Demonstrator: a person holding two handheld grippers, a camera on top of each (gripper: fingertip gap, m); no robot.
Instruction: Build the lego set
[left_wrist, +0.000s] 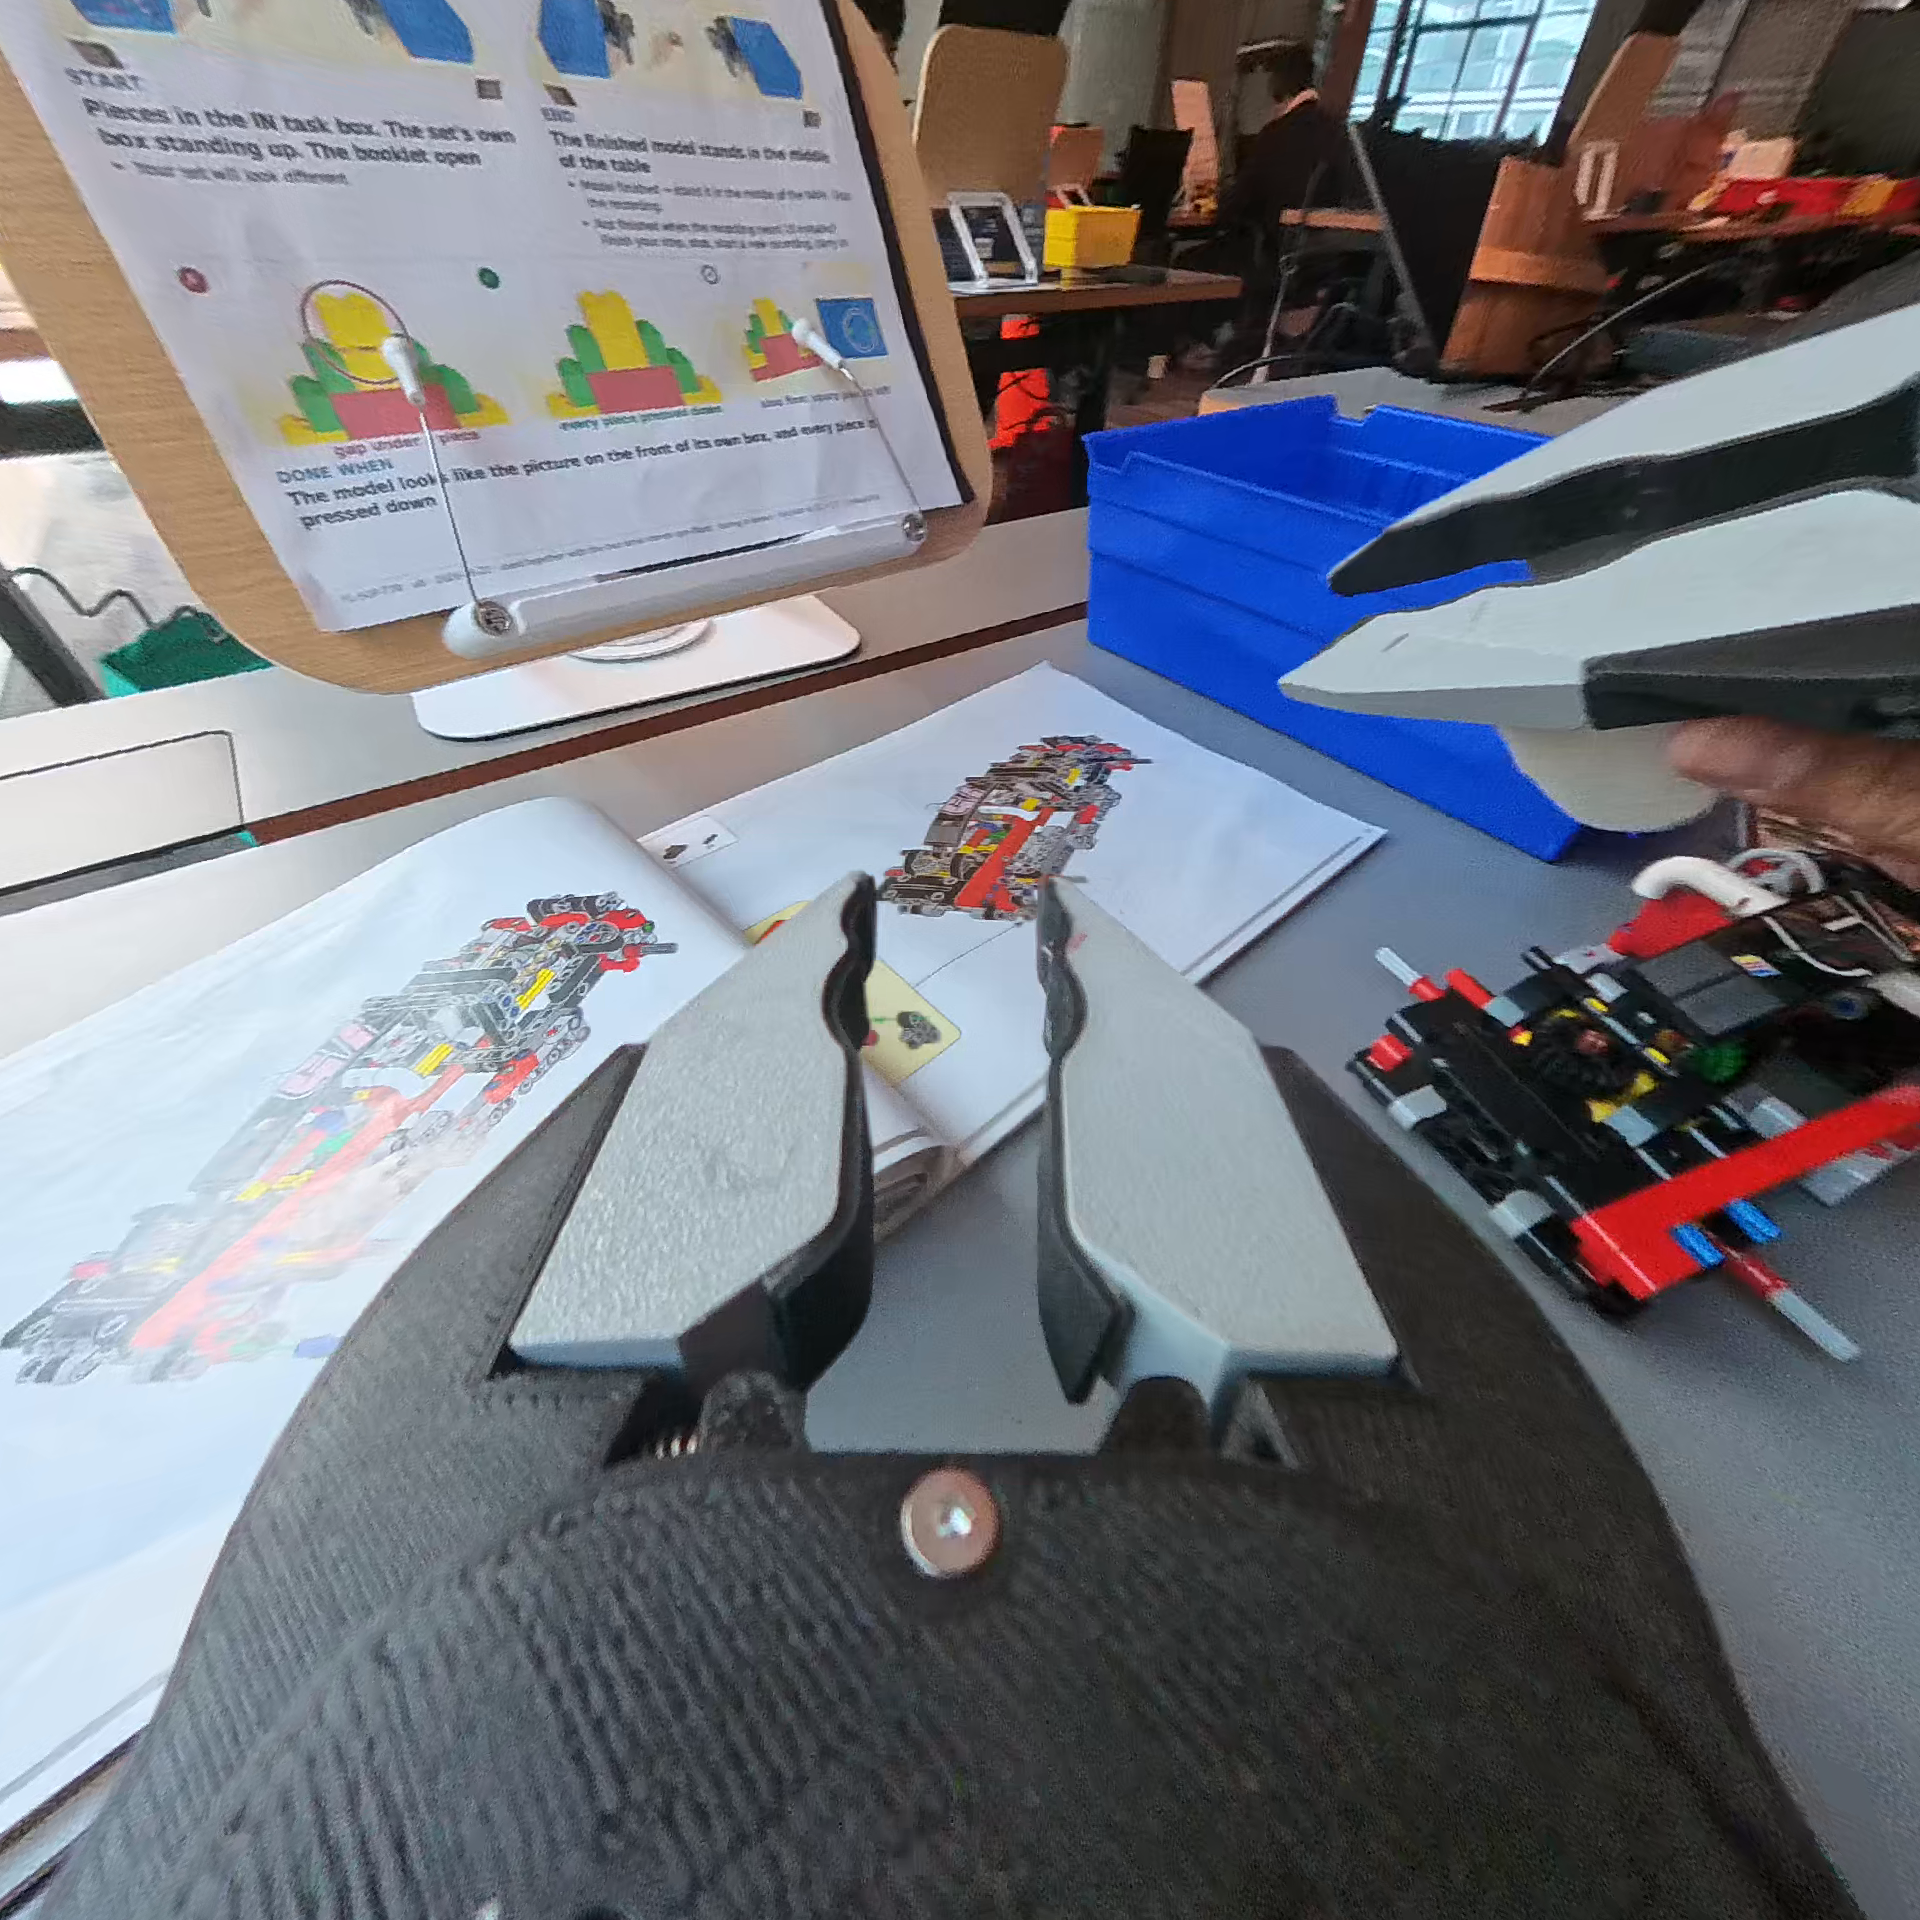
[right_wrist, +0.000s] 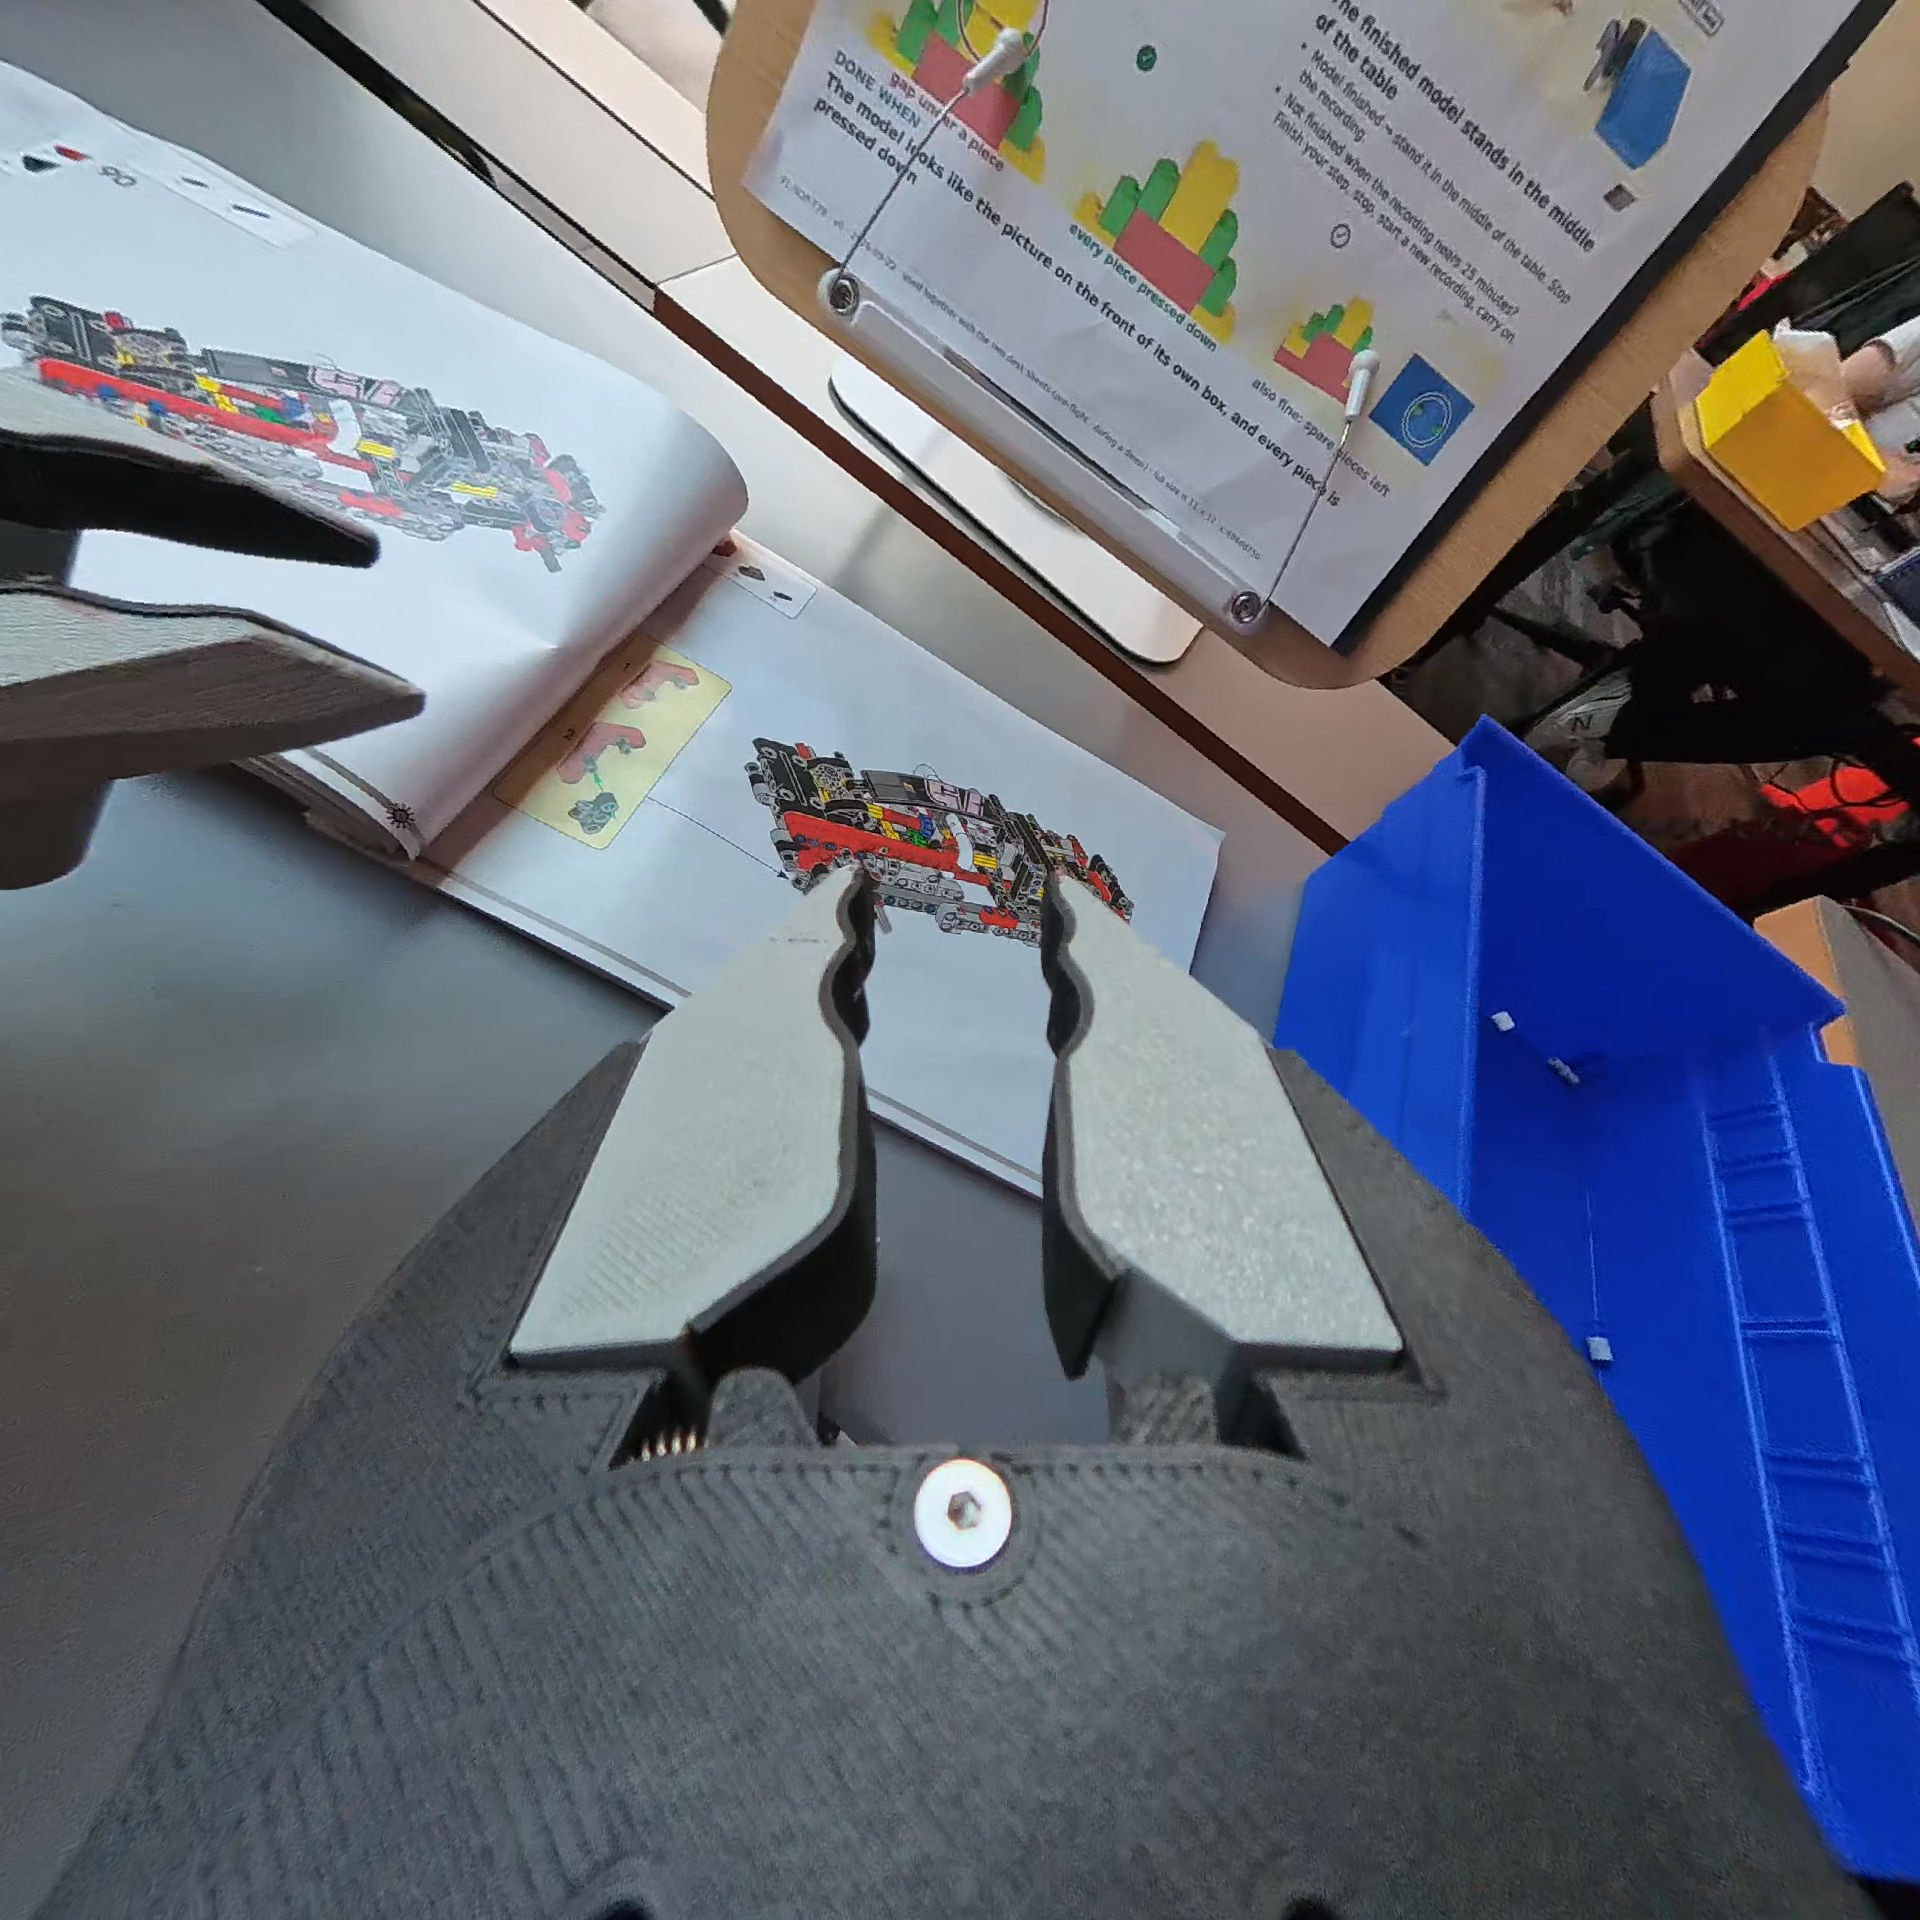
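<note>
My left gripper is open and empty. It hovers over an open instruction booklet that lies on the grey table. My right gripper is also open and empty, above the booklet's right page. Each gripper shows in the other's view: the right one at the upper right, held by a hand, and the left one at the left edge. A partly built black and red brick model lies on the table to the right of my left gripper.
A blue bin stands at the back right of the table, and it shows close on the right in the right wrist view. A wooden board with a printed sheet stands on a white base behind the booklet. Other desks and a yellow box are farther off.
</note>
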